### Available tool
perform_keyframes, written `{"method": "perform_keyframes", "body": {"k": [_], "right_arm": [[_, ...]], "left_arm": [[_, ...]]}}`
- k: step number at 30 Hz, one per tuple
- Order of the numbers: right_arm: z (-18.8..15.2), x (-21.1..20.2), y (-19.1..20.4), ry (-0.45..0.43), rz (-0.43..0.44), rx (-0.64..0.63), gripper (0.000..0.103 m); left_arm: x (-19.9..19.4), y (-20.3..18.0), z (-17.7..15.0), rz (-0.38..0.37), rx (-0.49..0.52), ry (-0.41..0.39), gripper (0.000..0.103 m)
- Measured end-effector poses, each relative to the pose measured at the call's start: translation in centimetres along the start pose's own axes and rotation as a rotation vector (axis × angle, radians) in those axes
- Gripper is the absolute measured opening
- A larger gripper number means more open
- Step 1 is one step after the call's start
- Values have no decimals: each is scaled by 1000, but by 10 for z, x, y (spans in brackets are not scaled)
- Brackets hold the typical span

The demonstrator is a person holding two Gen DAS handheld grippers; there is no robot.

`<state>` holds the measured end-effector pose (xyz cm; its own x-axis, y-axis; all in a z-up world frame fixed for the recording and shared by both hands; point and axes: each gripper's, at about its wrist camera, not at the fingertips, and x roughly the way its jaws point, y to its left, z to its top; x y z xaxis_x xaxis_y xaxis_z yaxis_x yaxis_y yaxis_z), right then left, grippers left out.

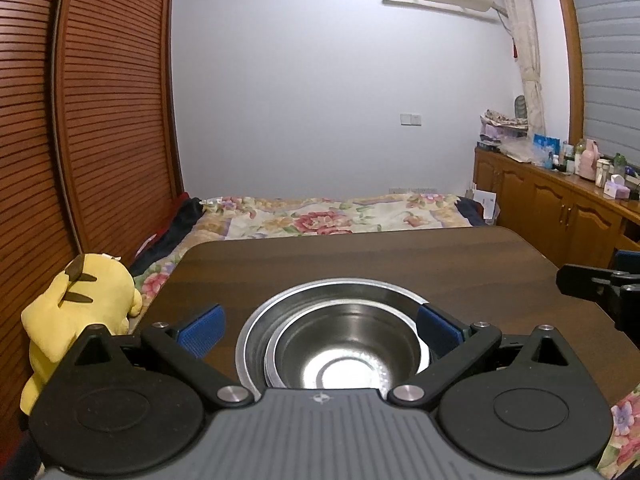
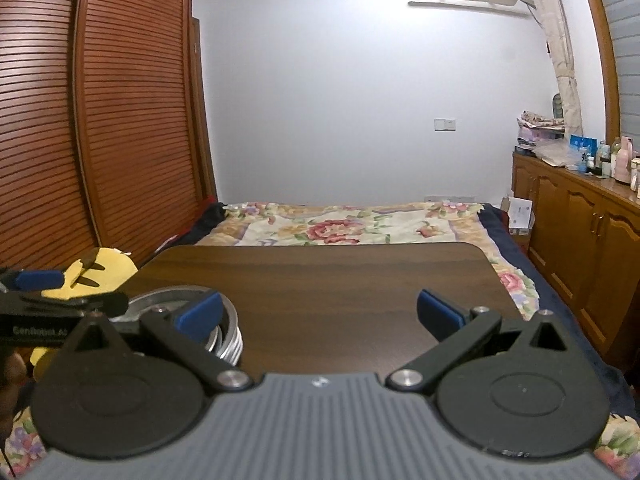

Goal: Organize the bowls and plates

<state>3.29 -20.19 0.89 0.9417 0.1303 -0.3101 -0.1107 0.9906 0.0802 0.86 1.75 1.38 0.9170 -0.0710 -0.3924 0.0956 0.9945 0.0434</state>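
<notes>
1. Dark wood-grain desk (image 1: 360, 252) stands at the foot of a bed with a floral quilt (image 1: 320, 212). Only tableware in sight: a nest of round stainless-steel bowls and plates (image 1: 340, 336), smaller deep bowl seated inside a wider shallow dish, at the desk's near edge toward its left side.
2. Right wrist view shows the same stack (image 2: 228, 340) edge-on, several stacked rims visible, partly hidden behind the right tool's left finger.
3. Left gripper (image 1: 320, 326): jaws spread wide, blue pads either side of the stack. Right pad sits over or against the wide dish's rim; contact cannot be told. Left pad stands clear of the metal. Nothing gripped.
4. Right gripper (image 2: 320, 312): jaws spread wide over bare desk, right of the stack, holding nothing.
5. Rest of the desktop, far edge and both far corners, carries no dishes.
6. Judgement: nesting looks done or nearly so; step in hand is either letting go of the stack or lining up to grasp it.
7. Next move, if the stack is to be shifted: close on one rim wall squarely, lift level. Smooth steel nested loosely is likely to slide or rattle if tilted.
8. Yellow plush toy (image 1: 76, 312) lies off the desk's left edge, on the bed.
</notes>
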Motion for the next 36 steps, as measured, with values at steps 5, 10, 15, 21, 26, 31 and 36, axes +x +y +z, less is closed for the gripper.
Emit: {"method": "perform_keyframes", "body": {"k": [5, 10, 15, 21, 26, 31, 36], "right_arm": [[-8, 0, -1, 16, 0, 6, 103], [-17, -1, 0, 15, -15, -2, 103], [-26, -1, -2, 20, -25, 10, 103], [-35, 1, 0, 37, -32, 3, 103], [-33, -1, -1, 37, -31, 5, 103], [-34, 1, -1, 40, -31, 10, 103], [-34, 1, 0, 38, -32, 7, 103]], "left_arm": [[-4, 2, -9, 13, -11, 2, 103], [-4, 6, -15, 29, -19, 8, 103], [-3, 9, -24, 45, -15, 17, 103], [1, 10, -28, 48, -19, 40, 103], [2, 11, -28, 47, -16, 38, 103], [2, 12, -29, 45, -16, 39, 103], [1, 12, -29, 46, -14, 36, 103]]}}
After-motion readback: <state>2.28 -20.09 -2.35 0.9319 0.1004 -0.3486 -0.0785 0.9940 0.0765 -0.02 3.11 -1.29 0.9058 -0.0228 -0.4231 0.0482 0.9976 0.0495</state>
